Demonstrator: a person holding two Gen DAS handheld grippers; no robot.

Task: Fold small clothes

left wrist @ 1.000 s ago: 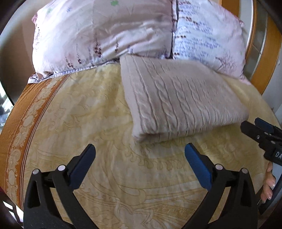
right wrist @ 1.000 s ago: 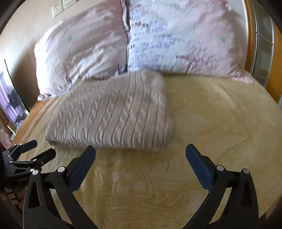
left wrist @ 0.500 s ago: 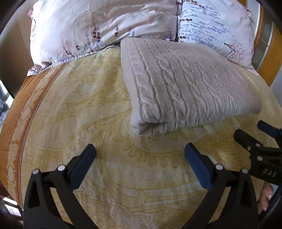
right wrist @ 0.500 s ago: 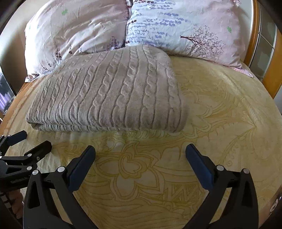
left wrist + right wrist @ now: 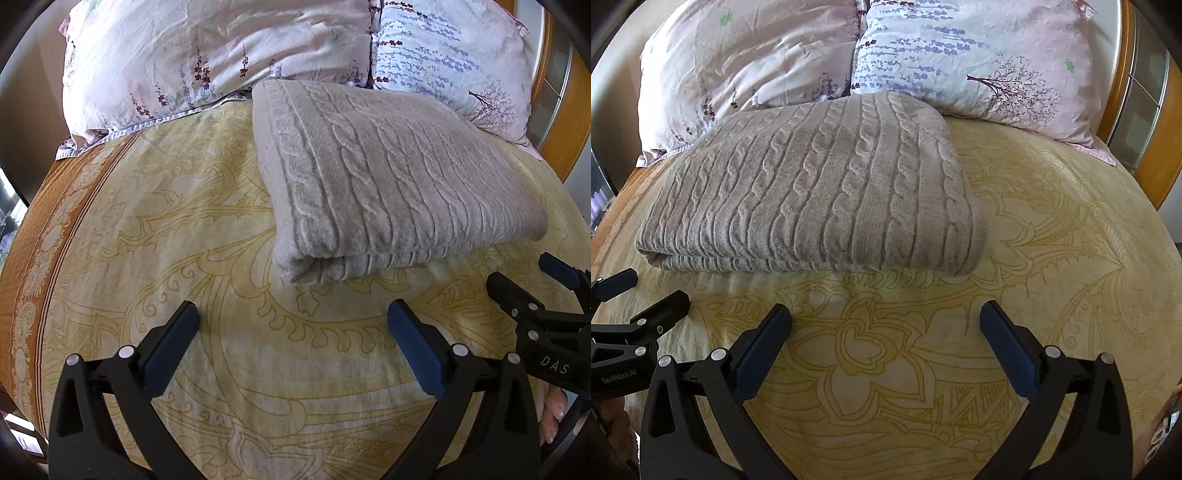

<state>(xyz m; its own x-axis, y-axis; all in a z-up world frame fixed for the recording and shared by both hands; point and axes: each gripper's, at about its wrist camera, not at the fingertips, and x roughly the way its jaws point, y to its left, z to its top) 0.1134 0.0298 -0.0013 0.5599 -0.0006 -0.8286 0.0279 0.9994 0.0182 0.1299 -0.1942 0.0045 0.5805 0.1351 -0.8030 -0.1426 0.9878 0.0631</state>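
Left hand-held gripper [image 5: 291, 325] jaws spread, right hand-held gripper [image 5: 884, 325] likewise

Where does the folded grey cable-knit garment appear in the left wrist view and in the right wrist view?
Left wrist view: the grey cable-knit garment lies right of centre, beyond the open left gripper.
Right wrist view: it lies left of centre, beyond the open right gripper.
Shared landmark: the floral pillows right behind it, on the yellow bedspread.

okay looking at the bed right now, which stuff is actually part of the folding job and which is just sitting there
Part of the job:
folded grey cable-knit garment
left gripper, open
right gripper, open

Just there:
two floral pillows, one and the other
yellow patterned bedspread
wooden headboard
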